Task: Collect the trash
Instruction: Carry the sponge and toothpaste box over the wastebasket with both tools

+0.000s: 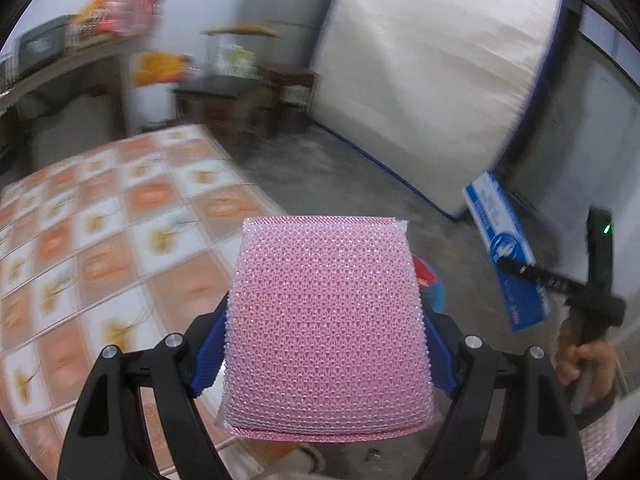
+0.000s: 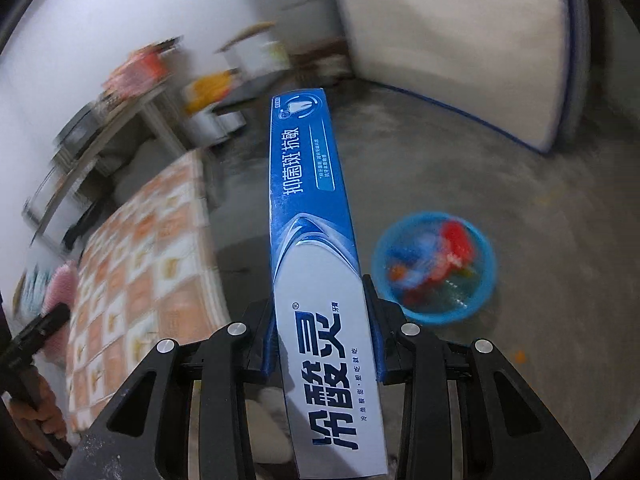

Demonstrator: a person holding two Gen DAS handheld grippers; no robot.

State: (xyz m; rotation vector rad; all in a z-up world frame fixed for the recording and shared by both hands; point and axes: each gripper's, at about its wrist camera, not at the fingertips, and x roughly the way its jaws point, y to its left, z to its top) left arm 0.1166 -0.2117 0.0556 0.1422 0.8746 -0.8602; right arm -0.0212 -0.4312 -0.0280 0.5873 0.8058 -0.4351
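Bare grey concrete floor [image 2: 460, 160], white mattress [image 1: 432, 80] propped against wall, counter with orange-and-white tiled cover [image 1: 100, 240] at your left. Your left gripper [image 1: 324, 344]: jaws clamped on pink textured mesh sponge pad [image 1: 324, 320]. Your right gripper [image 2: 324, 344]: jaws clamped on long blue-and-white toothpaste box [image 2: 316, 260], box pointing forward. Round blue plastic basin [image 2: 434, 312] on floor right of box, blurred colourful trash inside

I see open concrete floor [image 2: 500, 152] around the blue basin [image 2: 434, 266]; the tiled surface [image 2: 132, 280] blocks my left, the leaning mattress [image 2: 448, 40] and cluttered furniture [image 1: 240, 100] close off the far side.
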